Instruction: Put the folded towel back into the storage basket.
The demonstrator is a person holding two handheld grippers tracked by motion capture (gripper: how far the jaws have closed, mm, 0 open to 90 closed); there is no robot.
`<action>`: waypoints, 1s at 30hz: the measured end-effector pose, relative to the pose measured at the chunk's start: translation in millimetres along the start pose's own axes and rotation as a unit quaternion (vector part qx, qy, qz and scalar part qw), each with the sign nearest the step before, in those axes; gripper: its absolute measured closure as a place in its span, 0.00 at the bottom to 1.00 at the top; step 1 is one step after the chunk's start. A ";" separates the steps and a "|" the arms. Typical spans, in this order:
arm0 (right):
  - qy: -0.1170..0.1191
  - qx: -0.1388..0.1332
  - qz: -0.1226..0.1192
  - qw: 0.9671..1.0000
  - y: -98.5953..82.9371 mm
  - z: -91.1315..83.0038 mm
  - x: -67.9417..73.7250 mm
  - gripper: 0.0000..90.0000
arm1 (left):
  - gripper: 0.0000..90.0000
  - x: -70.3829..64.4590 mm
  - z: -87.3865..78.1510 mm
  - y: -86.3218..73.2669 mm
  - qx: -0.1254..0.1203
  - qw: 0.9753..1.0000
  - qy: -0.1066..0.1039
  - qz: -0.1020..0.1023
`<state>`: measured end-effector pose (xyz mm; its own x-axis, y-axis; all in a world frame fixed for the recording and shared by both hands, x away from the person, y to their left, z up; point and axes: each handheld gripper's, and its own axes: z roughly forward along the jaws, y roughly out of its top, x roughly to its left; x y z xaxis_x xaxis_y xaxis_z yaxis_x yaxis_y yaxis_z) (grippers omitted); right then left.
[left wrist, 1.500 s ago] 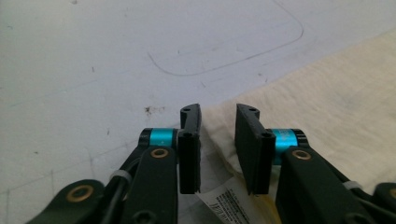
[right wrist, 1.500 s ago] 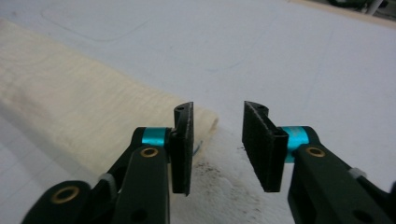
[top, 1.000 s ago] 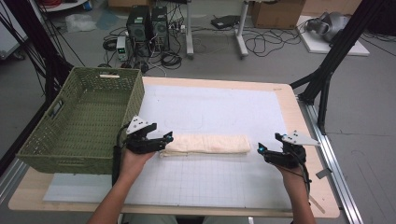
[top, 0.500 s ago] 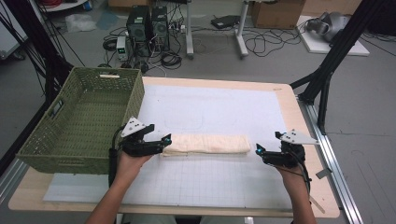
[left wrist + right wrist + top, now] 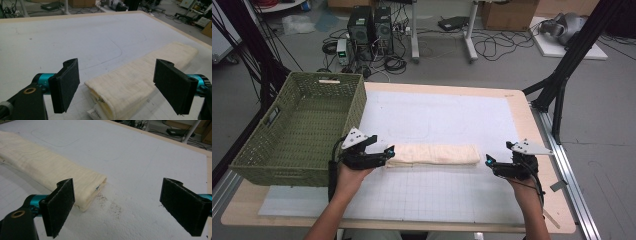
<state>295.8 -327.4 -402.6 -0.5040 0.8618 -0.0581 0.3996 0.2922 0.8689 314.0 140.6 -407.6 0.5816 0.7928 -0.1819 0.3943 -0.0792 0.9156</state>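
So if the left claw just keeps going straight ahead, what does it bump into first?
Most likely the folded cream towel. Its near end lies between the left claw's wide-open jaws, right ahead on the white mat.

The right tongs (image 5: 117, 207) stand wide apart, their two black padded jaws rising from the bottom edge with nothing between them. Ahead lies a cream folded cloth roll (image 5: 47, 168), stretching from the upper left corner down toward the left jaw; its near end, with a small label at the fold, sits just beyond that jaw, apart from it. It rests on a white foam mat (image 5: 140, 157) covering the worktop (image 5: 208, 152). Dark specks dot the mat just beside the cloth's end.
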 end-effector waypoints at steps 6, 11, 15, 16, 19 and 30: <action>0.002 0.002 0.000 1.000 -0.1 1.5 0.0 0.13 | 0.25 1.4 3.5 -1.2 0.014 1.000 0.005 0.000; 0.006 0.001 0.004 1.000 -1.3 2.0 0.0 0.13 | 0.26 3.1 8.8 -3.0 0.026 1.000 0.012 -0.006; 0.009 0.000 0.001 1.000 -1.0 3.7 0.5 0.13 | 0.26 1.6 14.5 -4.8 0.038 0.999 0.027 -0.009; 0.010 0.002 0.001 1.000 -0.8 4.2 1.0 0.13 | 0.27 1.4 16.1 -5.4 0.042 0.999 0.030 -0.010; 0.014 0.006 -0.003 1.000 -1.5 6.2 2.2 0.13 | 0.27 2.1 19.8 -7.2 0.055 0.998 0.038 -0.017; 0.018 0.010 0.000 1.000 -4.2 8.2 1.6 0.13 | 0.40 3.6 38.1 -15.6 0.119 0.991 0.044 -0.038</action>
<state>299.5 -323.9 -410.4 -0.5308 0.8465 -0.0405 0.4140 0.3008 0.8592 337.1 121.7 -436.2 0.4841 0.8506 -0.2051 0.5975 -0.1502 0.7877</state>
